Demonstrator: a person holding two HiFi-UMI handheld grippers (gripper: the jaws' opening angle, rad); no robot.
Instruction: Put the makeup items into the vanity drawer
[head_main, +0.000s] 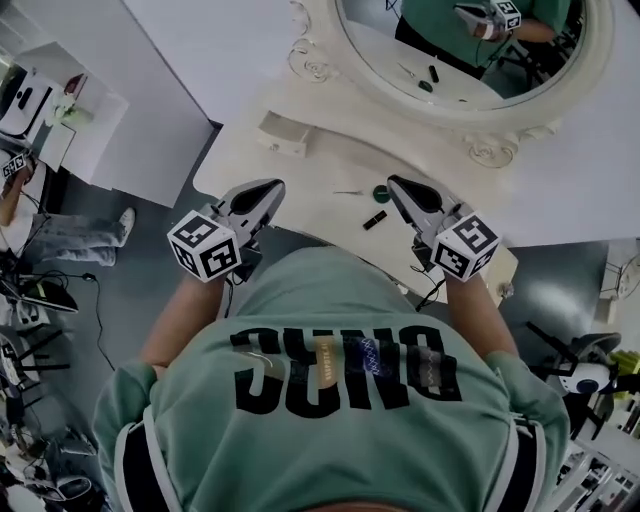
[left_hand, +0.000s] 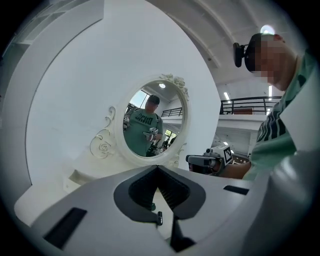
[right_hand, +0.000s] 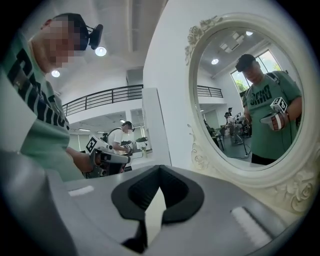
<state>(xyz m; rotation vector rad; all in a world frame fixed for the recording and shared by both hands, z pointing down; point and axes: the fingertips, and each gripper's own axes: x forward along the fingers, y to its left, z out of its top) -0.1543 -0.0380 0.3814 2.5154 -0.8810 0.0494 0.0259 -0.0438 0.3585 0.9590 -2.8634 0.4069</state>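
Observation:
On the cream vanity top (head_main: 300, 170) lie a black lipstick tube (head_main: 374, 220), a small green round pot (head_main: 380, 192) and a thin metal tool (head_main: 348, 192). My left gripper (head_main: 270, 187) hovers over the top's front edge, left of these items, jaws shut and empty. My right gripper (head_main: 397, 184) is just right of the green pot, jaws closed together with nothing between them. In the left gripper view the lipstick tube (left_hand: 159, 218) and green pot (left_hand: 152, 206) show below the closed jaws (left_hand: 158, 168). The right gripper view's jaws (right_hand: 160, 169) meet at the tip. No drawer is in view.
An oval mirror with an ornate cream frame (head_main: 480, 120) stands at the back of the vanity against a white wall. A small cream box (head_main: 282, 135) sits at the back left. Left of the vanity is grey floor with cables (head_main: 95, 320) and a seated person (head_main: 60, 235).

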